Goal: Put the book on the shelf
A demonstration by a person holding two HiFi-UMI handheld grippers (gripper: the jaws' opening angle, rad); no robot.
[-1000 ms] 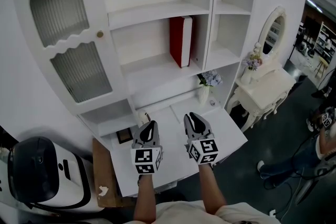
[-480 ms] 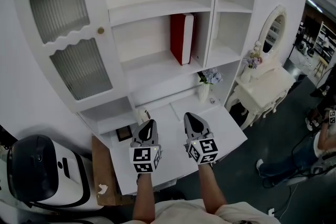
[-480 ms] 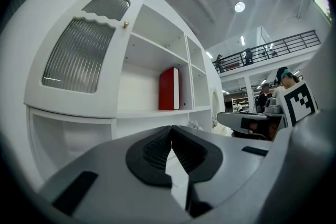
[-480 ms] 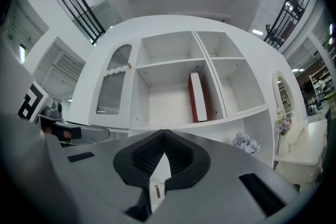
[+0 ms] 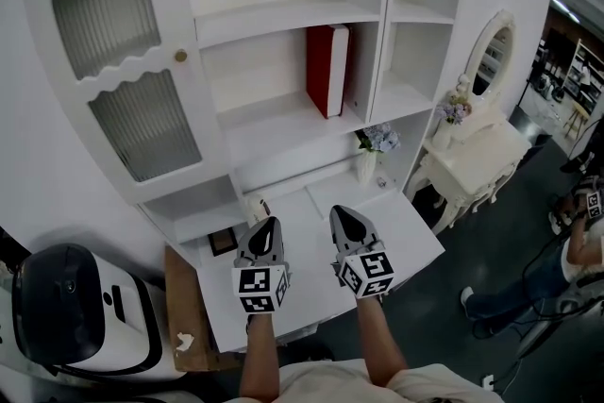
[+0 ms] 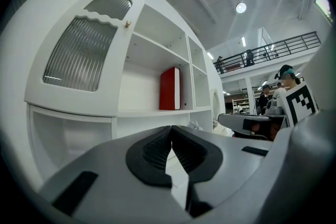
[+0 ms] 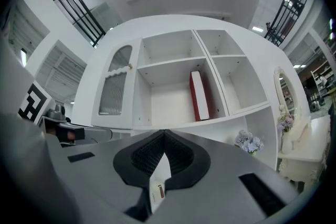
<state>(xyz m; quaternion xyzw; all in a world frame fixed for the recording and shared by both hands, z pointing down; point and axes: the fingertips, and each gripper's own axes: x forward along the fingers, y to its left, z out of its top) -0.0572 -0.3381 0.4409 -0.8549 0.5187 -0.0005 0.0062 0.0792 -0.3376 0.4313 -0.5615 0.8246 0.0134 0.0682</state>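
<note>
A red book (image 5: 327, 71) stands upright at the right end of the middle shelf (image 5: 274, 123) of a white cabinet, against the divider. It also shows in the left gripper view (image 6: 169, 88) and the right gripper view (image 7: 199, 95). Both grippers hover side by side over the white desk top (image 5: 408, 236), well below and in front of the book. My left gripper (image 5: 270, 224) (image 6: 171, 128) is shut with its tips touching and holds nothing. My right gripper (image 5: 343, 212) (image 7: 164, 134) is shut too, with nothing gripped.
A vase of flowers (image 5: 370, 156) stands at the desk's back right; a small box (image 5: 253, 206) and a dark frame (image 5: 223, 243) sit at its back left. A glazed cabinet door (image 5: 123, 61) is shut. A white dressing table (image 5: 472, 156) stands right, a white machine (image 5: 75, 307) lower left.
The right gripper's jaws have come together from a small gap. Both hands otherwise keep their place, and the book has not moved.
</note>
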